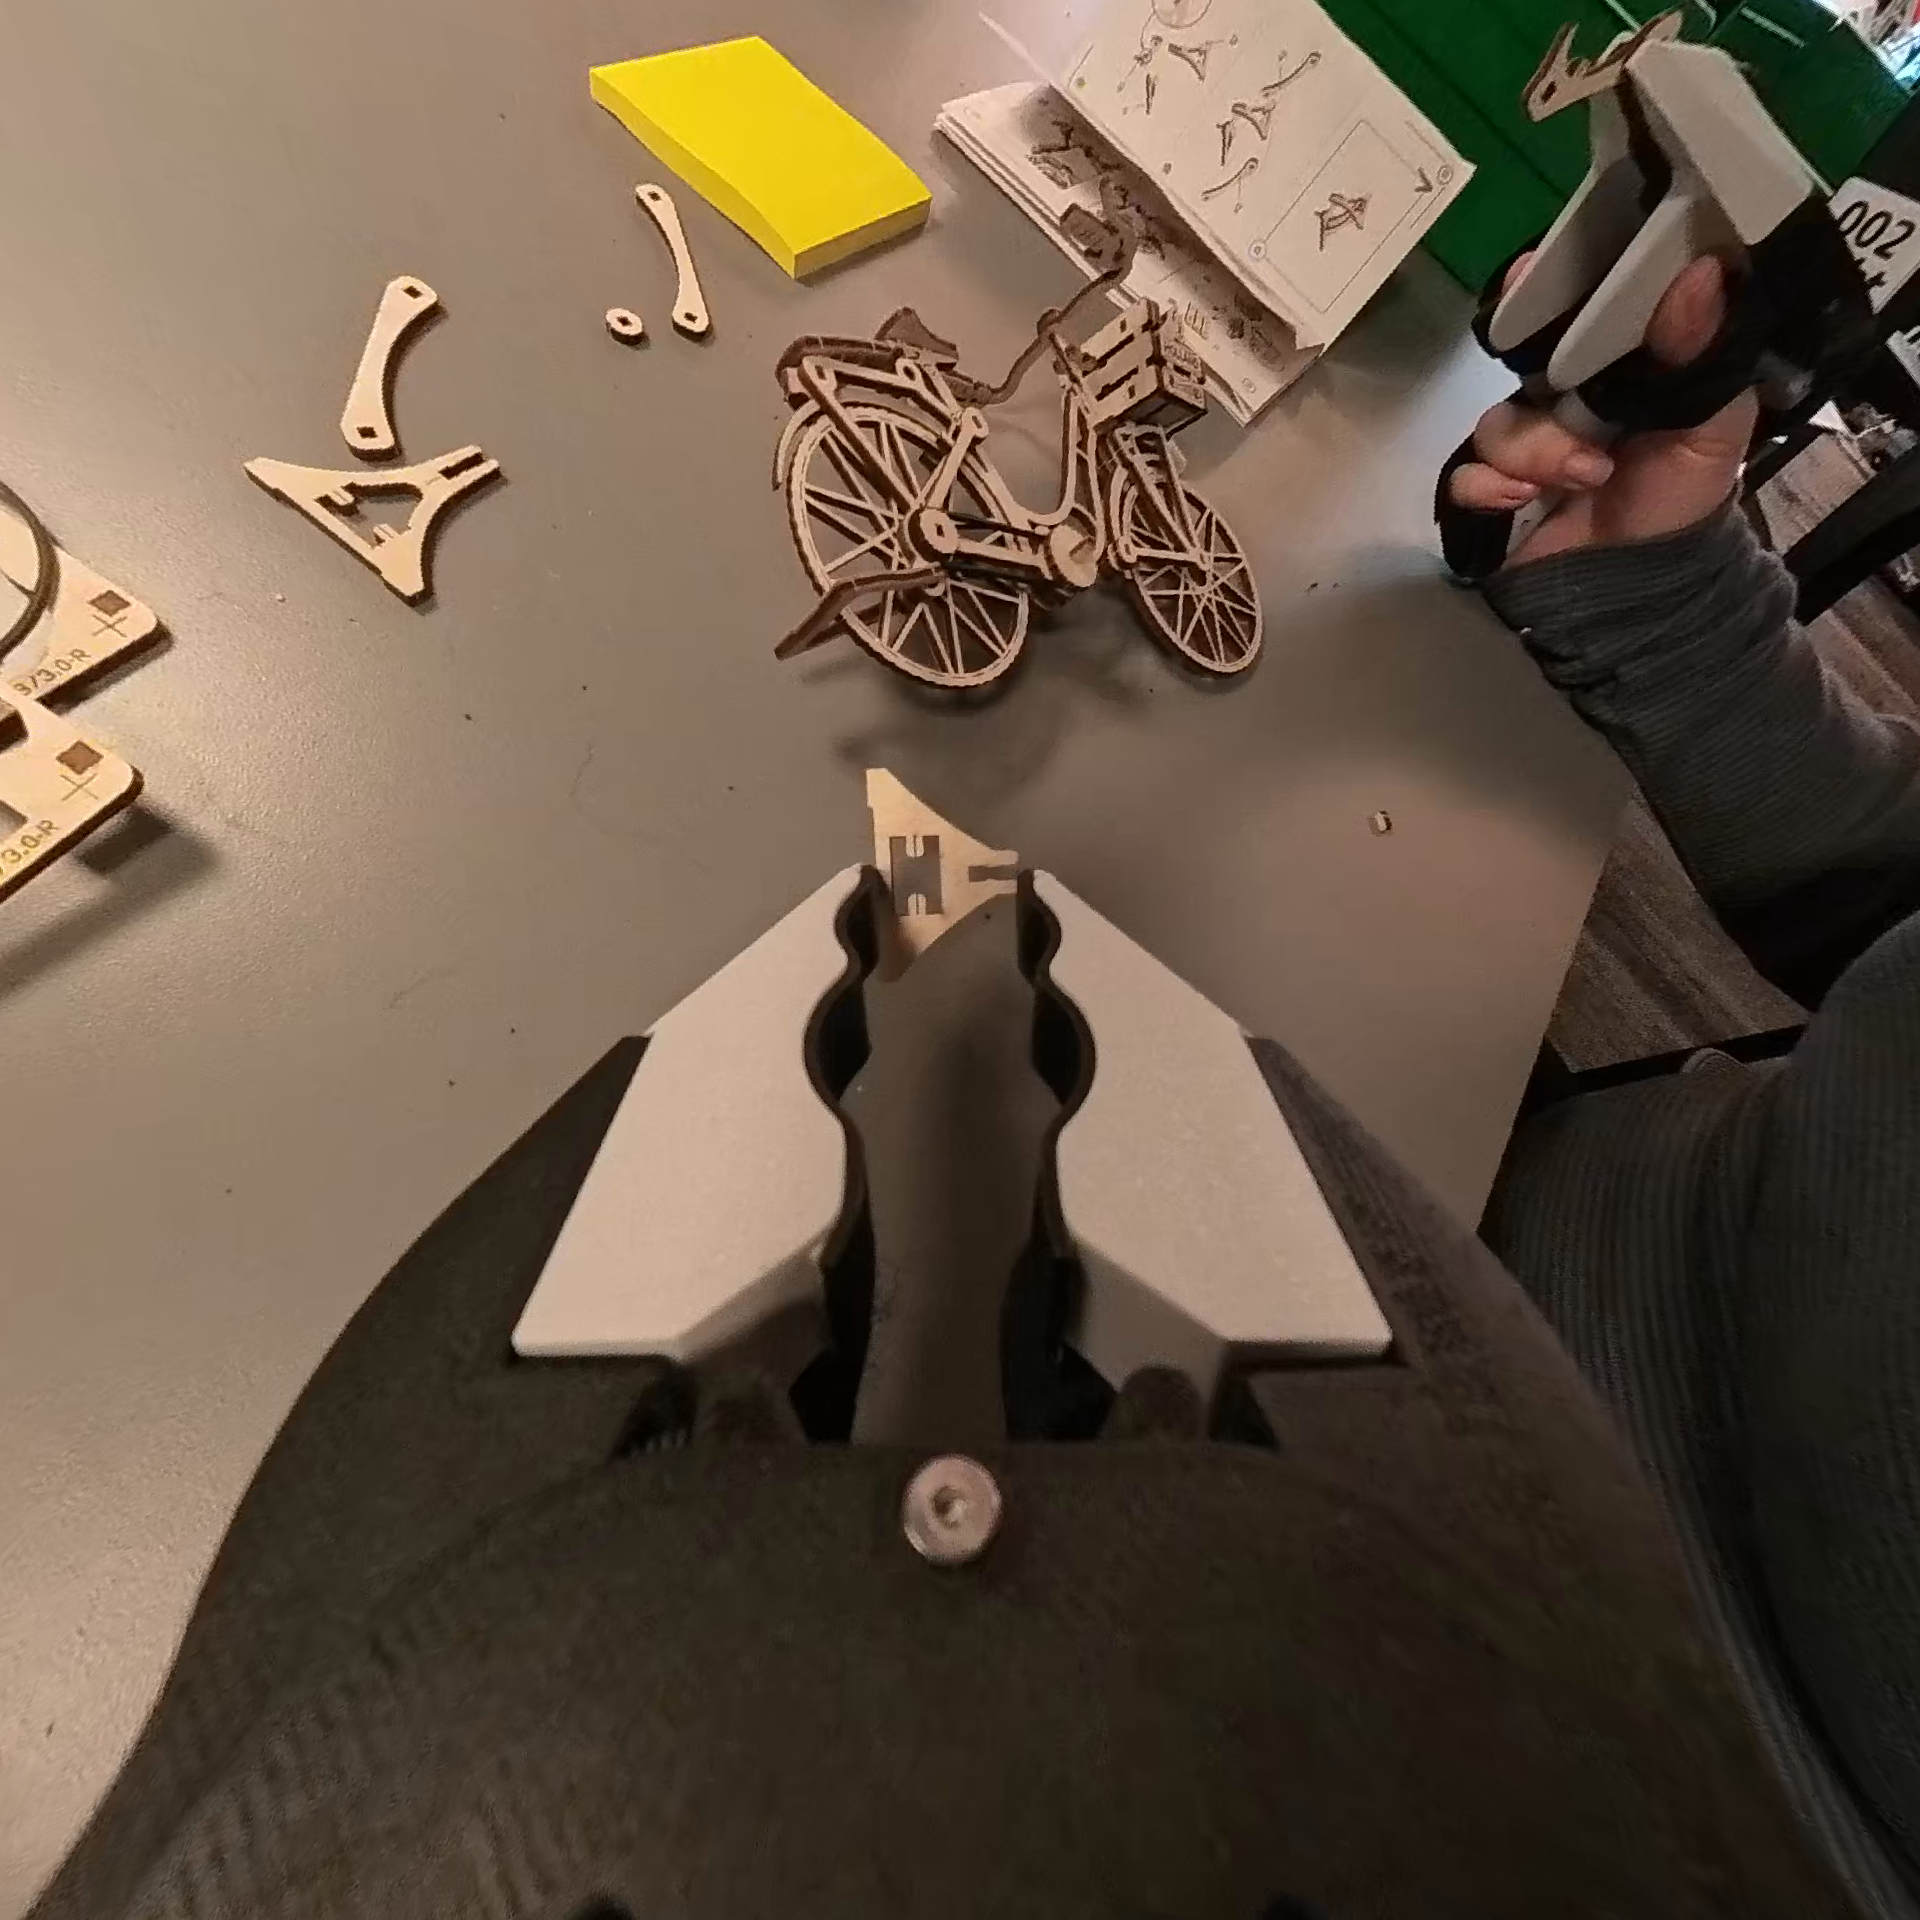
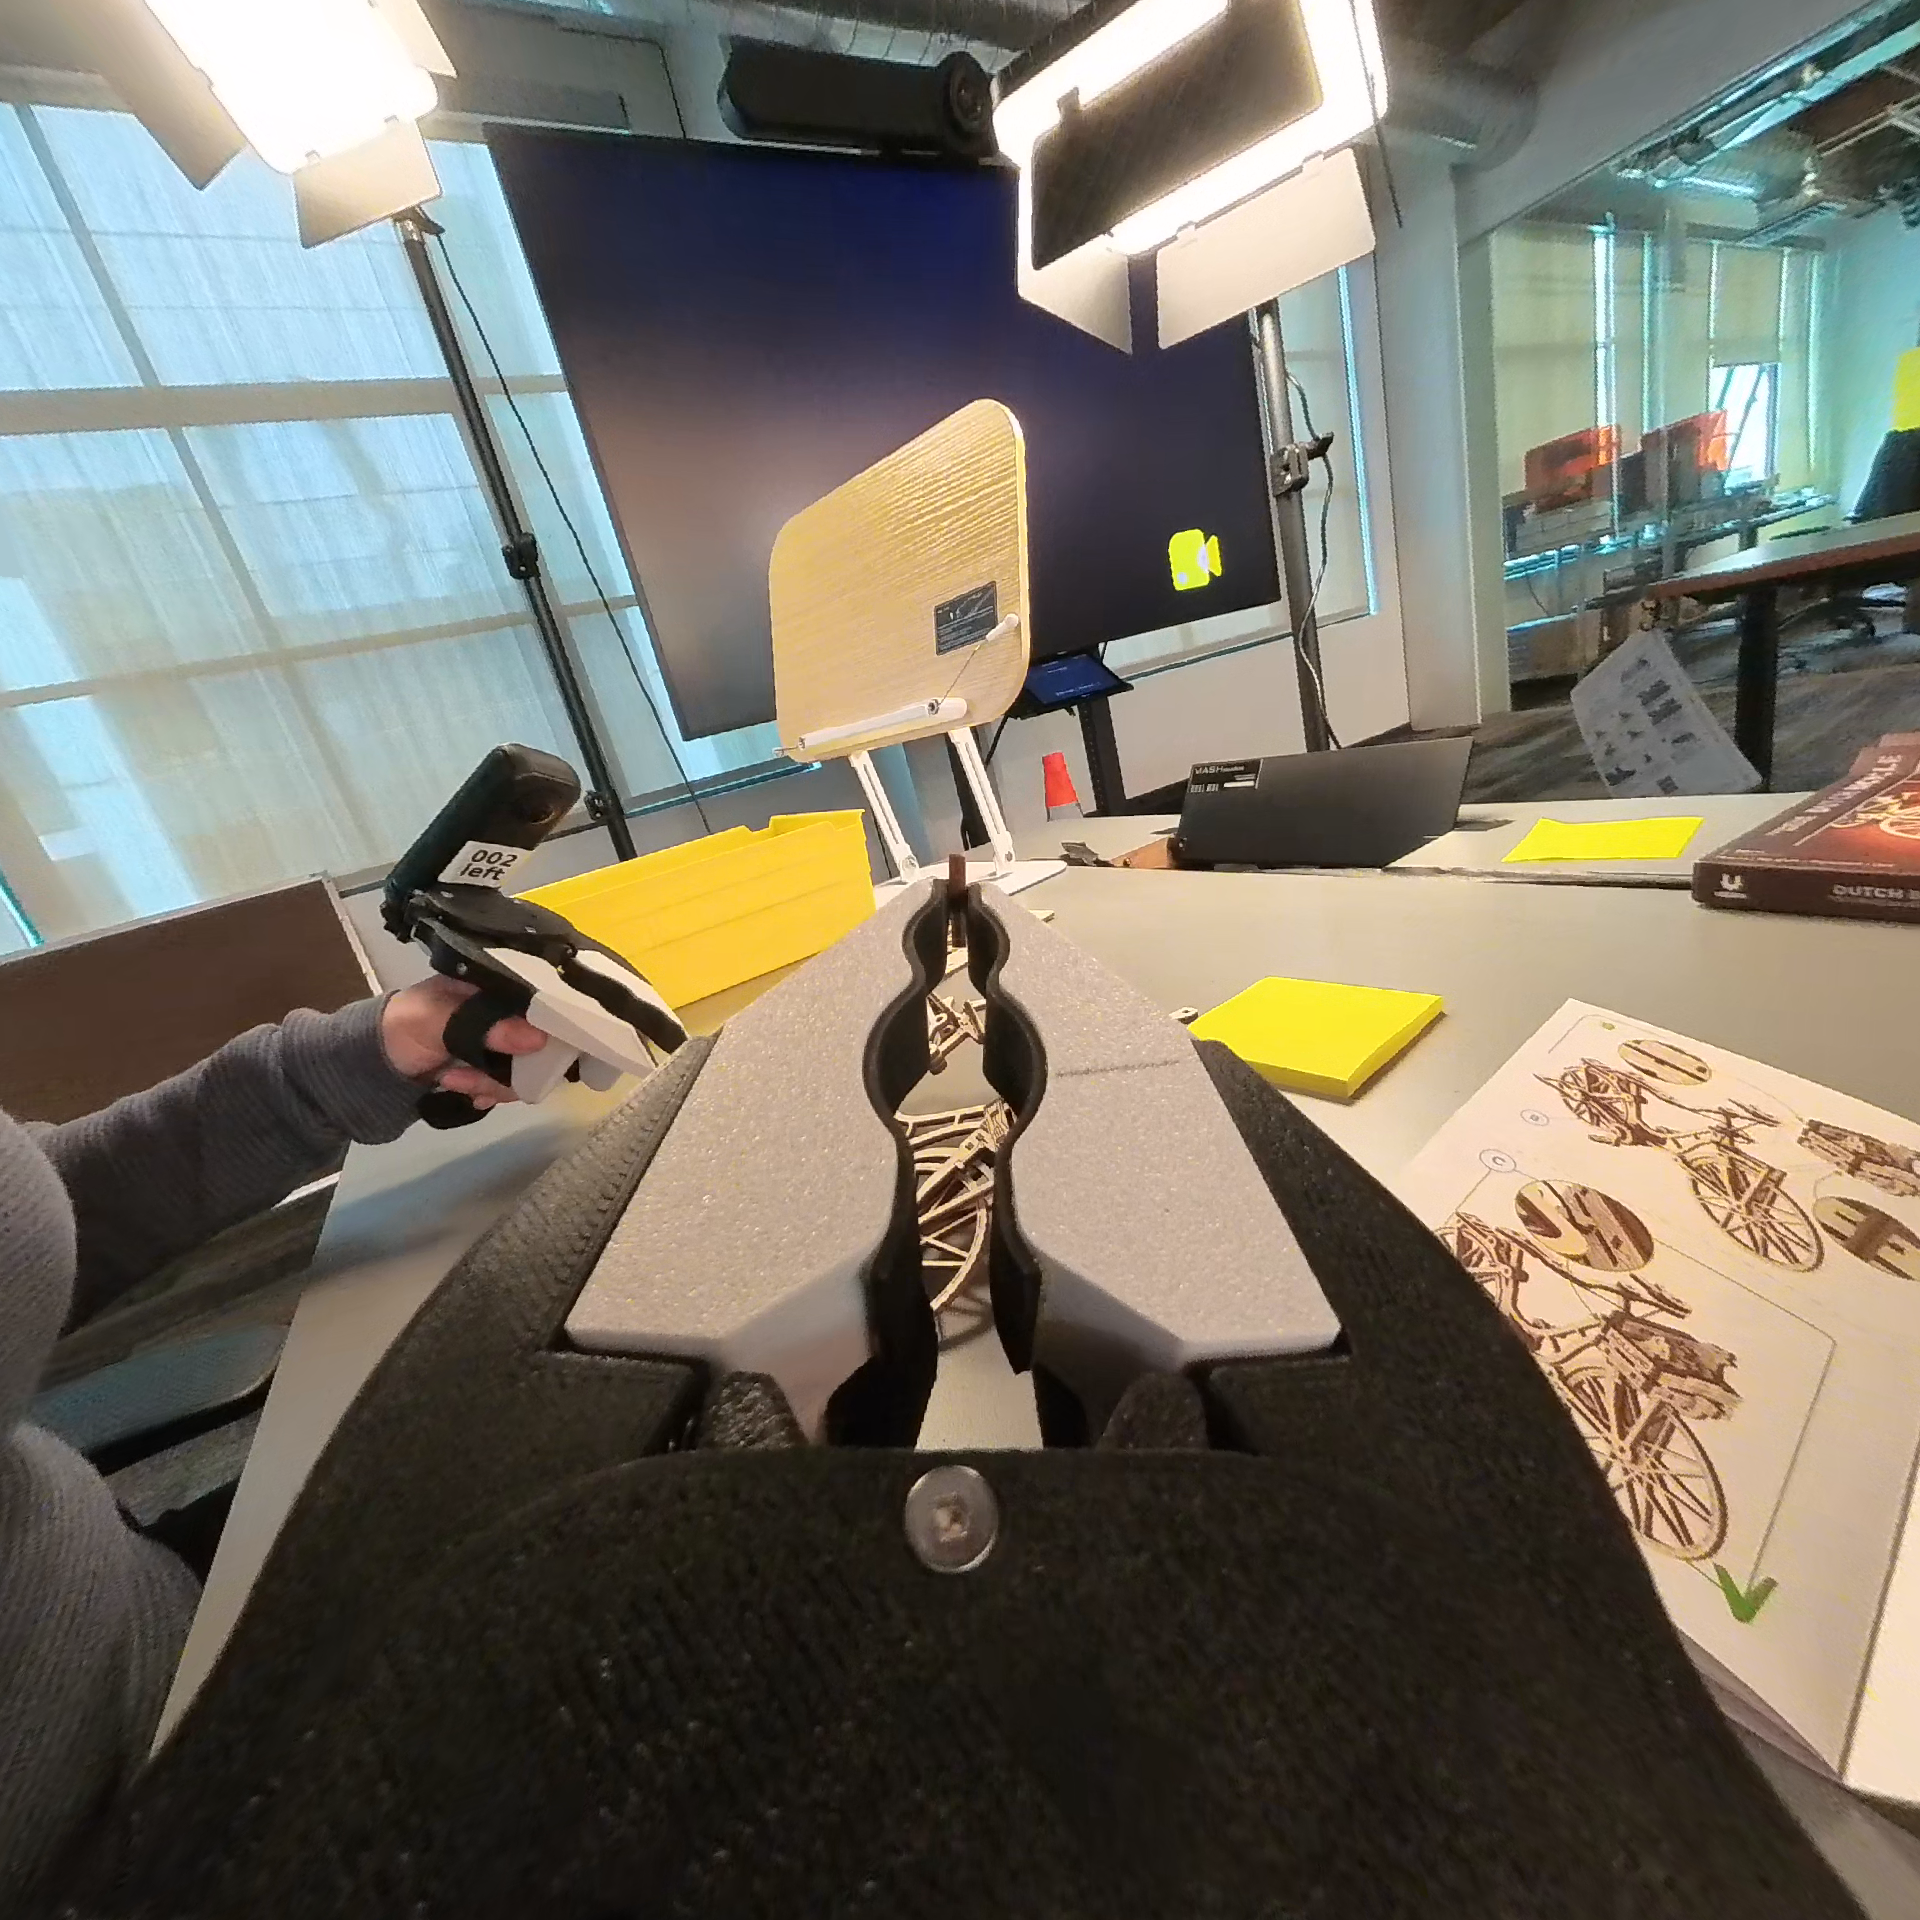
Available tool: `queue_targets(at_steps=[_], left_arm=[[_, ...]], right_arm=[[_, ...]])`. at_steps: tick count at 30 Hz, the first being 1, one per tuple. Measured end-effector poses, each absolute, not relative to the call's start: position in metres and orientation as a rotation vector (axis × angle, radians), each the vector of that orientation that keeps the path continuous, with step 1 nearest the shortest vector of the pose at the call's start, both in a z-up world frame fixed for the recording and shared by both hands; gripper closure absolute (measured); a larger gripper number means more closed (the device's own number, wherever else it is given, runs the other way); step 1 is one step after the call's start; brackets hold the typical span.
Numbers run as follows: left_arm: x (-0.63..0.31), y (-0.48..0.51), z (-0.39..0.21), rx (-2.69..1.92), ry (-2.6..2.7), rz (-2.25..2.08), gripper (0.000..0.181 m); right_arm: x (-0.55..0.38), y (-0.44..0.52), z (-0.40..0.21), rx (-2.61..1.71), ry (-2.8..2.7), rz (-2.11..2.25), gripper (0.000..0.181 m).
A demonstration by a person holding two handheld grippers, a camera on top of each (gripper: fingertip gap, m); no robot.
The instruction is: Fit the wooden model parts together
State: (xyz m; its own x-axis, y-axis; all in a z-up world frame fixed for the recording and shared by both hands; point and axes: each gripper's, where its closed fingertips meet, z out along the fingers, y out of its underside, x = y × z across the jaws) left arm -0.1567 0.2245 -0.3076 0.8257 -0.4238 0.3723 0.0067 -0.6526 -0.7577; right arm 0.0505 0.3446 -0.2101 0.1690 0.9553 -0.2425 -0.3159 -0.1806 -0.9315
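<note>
My left gripper [image 1: 945, 883] is shut on a small flat triangular wooden part [image 1: 925, 862], holding it by its edges a little above the grey table [image 1: 520, 1039]. The built wooden bicycle model [image 1: 1018, 499] stands just beyond it. My right gripper [image 2: 961, 920] is raised and shut on a thin wooden part [image 2: 956, 902] seen edge-on. From the left wrist view, the right gripper [image 1: 1621, 73] is high at the far right with that notched part [image 1: 1579, 62] sticking out of its tips. The bicycle [image 2: 956, 1174] shows through the gap between the right fingers.
Loose wooden parts lie at the back left: a triangular frame [image 1: 384, 509], a curved bar [image 1: 384, 364], a thin link [image 1: 675, 260] and a washer [image 1: 623, 324]. Part sheets [image 1: 62, 665] lie left. A yellow pad [image 1: 758, 145], booklet [image 1: 1226, 177], yellow bin [image 2: 727, 914] and book stand [image 2: 904, 582] lie behind.
</note>
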Motion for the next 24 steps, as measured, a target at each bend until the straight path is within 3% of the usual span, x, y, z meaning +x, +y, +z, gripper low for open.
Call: queue_targets(at_steps=[6,12,15,24], left_arm=[[-0.153,0.226,-0.303,-2.175,0.309,-0.702,0.156],[-0.142,0.235,-0.280,-2.084,0.335,-0.750,0.156],[-0.125,0.241,-0.263,-2.012,0.381,-0.804,0.156],[-0.056,0.244,-0.225,-1.842,0.523,-0.956,0.156]], right_arm=[[0.052,0.347,-0.215,-1.262,-0.745,1.304,0.181],[0.061,0.341,-0.286,-1.987,-0.691,1.557,0.181],[0.071,0.331,-0.306,-2.144,-0.710,1.509,0.181],[0.090,0.317,-0.301,-2.159,-0.692,1.471,0.181]])
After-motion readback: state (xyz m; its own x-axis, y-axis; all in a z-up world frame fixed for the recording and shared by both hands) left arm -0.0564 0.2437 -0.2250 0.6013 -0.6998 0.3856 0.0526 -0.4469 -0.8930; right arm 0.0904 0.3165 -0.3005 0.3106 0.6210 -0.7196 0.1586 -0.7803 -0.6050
